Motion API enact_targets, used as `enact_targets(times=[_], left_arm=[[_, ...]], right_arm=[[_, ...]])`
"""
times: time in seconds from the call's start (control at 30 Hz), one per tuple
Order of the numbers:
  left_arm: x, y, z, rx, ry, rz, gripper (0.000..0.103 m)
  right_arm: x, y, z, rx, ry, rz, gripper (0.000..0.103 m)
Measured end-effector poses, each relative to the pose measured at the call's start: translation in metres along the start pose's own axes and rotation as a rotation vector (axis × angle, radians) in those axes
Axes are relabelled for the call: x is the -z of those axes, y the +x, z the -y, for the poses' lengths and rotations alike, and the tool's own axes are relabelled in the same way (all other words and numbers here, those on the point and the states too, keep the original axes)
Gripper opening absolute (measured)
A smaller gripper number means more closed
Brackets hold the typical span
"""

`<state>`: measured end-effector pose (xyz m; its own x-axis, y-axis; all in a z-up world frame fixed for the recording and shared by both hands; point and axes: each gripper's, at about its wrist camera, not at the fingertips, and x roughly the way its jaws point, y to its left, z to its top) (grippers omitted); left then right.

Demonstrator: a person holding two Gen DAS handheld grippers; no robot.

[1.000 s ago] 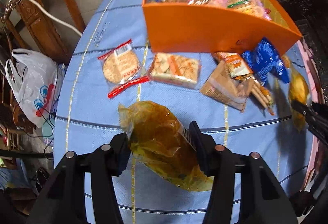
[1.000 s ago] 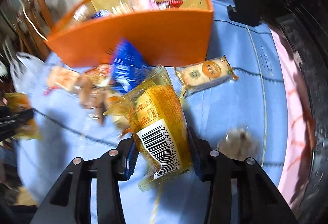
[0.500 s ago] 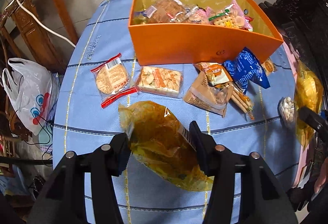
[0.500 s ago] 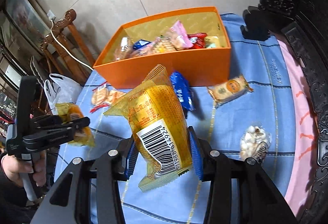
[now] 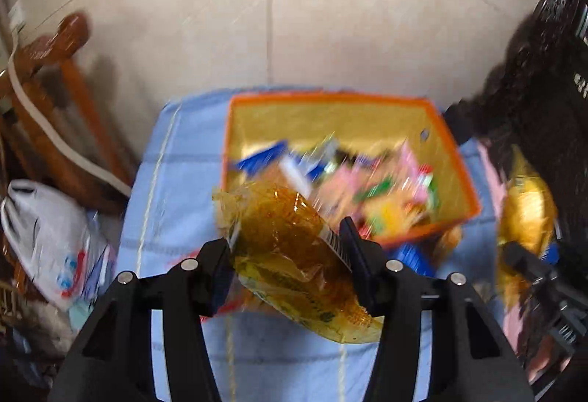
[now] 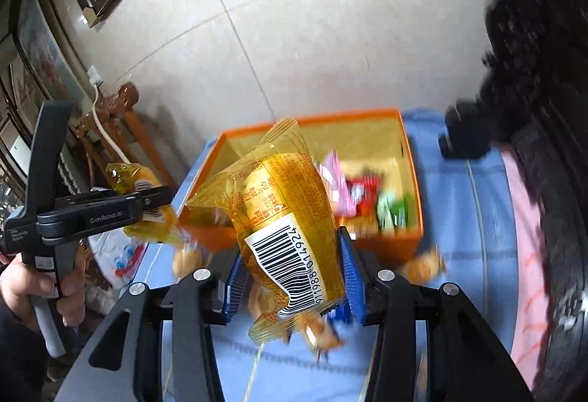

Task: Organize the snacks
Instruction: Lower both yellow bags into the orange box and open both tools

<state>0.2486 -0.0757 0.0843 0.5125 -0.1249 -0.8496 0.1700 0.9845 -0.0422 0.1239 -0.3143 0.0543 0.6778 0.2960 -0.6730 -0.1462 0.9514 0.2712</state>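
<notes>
Both raised: left gripper (image 5: 290, 255), right gripper (image 6: 294, 273) clamping yellow packets.

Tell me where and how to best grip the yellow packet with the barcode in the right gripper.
Across its plump middle, as the right gripper does: one pad on each long side of the yellow packet, coming from the barcode end. The filled body gives the pads something firm to press; the flat crimped ends look thin and likely to slip.
</notes>
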Motion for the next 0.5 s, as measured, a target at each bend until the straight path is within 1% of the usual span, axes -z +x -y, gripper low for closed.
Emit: enact_targets(times=[0.07, 0.13, 0.23, 0.27, 0.3, 0.33, 0.37, 0.4, 0.43, 0.47, 0.5], left_arm=[[-0.015, 0.009, 0.007, -0.001, 0.007, 0.012, 0.052], [-0.030, 0.028, 0.014, -0.009, 0.015, -0.007, 0.052], [-0.045, 0.052, 0.017, 0.004, -0.016, -0.010, 0.055], [-0.049, 0.059, 0.017, 0.004, -0.028, 0.006, 0.070], [-0.053, 0.065, 0.018, -0.035, -0.037, 0.025, 0.096], [-0.055, 0.069, 0.019, -0.096, -0.042, 0.051, 0.099], [-0.055, 0.069, 0.019, -0.127, -0.038, 0.066, 0.099], [-0.052, 0.069, 0.019, -0.141, -0.018, 0.070, 0.099], [-0.049, 0.070, 0.020, -0.132, -0.001, 0.063, 0.099], [-0.045, 0.071, 0.020, -0.123, 0.013, 0.053, 0.099], [-0.039, 0.073, 0.018, -0.119, 0.022, 0.037, 0.099]], right_arm=[[-0.016, 0.012, -0.001, -0.001, -0.003, 0.005, 0.046], [-0.029, 0.028, -0.001, 0.010, 0.000, 0.009, 0.046], [-0.041, 0.051, 0.001, 0.034, 0.016, 0.016, 0.046], [-0.044, 0.057, 0.005, 0.044, 0.033, 0.030, 0.050], [-0.046, 0.062, 0.007, 0.059, 0.049, 0.039, 0.068], [-0.047, 0.067, 0.012, 0.091, 0.077, 0.041, 0.074], [-0.047, 0.070, 0.018, 0.104, 0.108, 0.033, 0.074], [-0.044, 0.070, 0.022, 0.080, 0.126, 0.027, 0.074], [-0.042, 0.069, 0.026, 0.051, 0.137, 0.023, 0.075], [-0.037, 0.068, 0.028, 0.043, 0.141, 0.018, 0.076], [-0.029, 0.067, 0.032, 0.059, 0.142, 0.004, 0.077]])
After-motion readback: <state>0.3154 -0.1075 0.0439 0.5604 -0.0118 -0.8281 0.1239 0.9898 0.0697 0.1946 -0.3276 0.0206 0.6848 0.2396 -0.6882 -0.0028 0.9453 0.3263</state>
